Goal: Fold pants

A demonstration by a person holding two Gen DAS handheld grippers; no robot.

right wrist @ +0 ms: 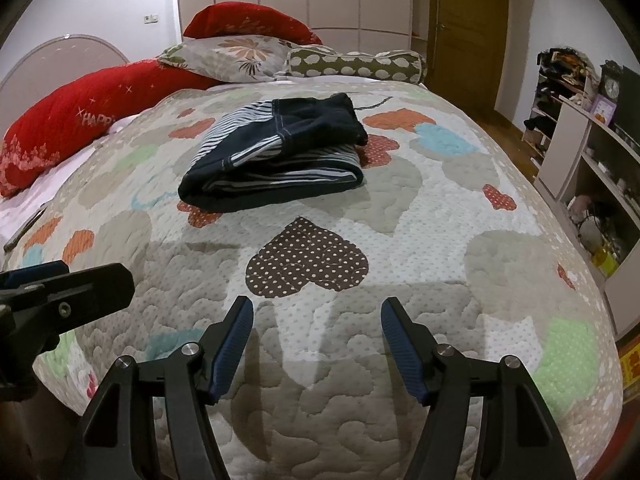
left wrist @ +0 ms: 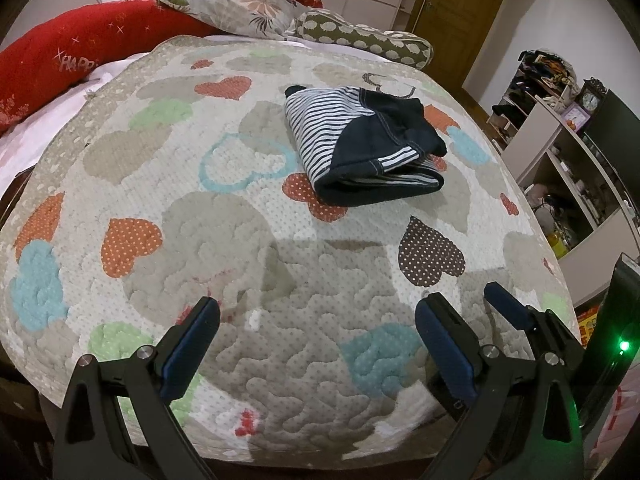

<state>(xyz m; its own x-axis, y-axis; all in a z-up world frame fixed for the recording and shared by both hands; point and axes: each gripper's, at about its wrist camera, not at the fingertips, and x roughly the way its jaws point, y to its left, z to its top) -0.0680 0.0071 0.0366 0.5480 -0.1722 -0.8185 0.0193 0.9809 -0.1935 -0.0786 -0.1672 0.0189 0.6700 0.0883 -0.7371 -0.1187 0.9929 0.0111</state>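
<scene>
Left gripper spread wide, blue pads apart with nothing between them, hovering over the quilt near the bed's close edge. Right gripper likewise gaping, holding nothing, also above bare quilt. Just beside the left gripper's right finger, seen from the left wrist, a blue-tipped finger of the right gripper — and from the right wrist, the left gripper poking in from that tool's left.

Pants folded into a compact bundle, navy with striped lining showing, lying on the quilt well ahead of both grippers, clear of both. Behind them, red pillows, a floral pillow and a spotted bolster.

Shelves off to the right, crowded with small items too blurred to name; a clock on top, and a green light — visible from the left wrist only.
</scene>
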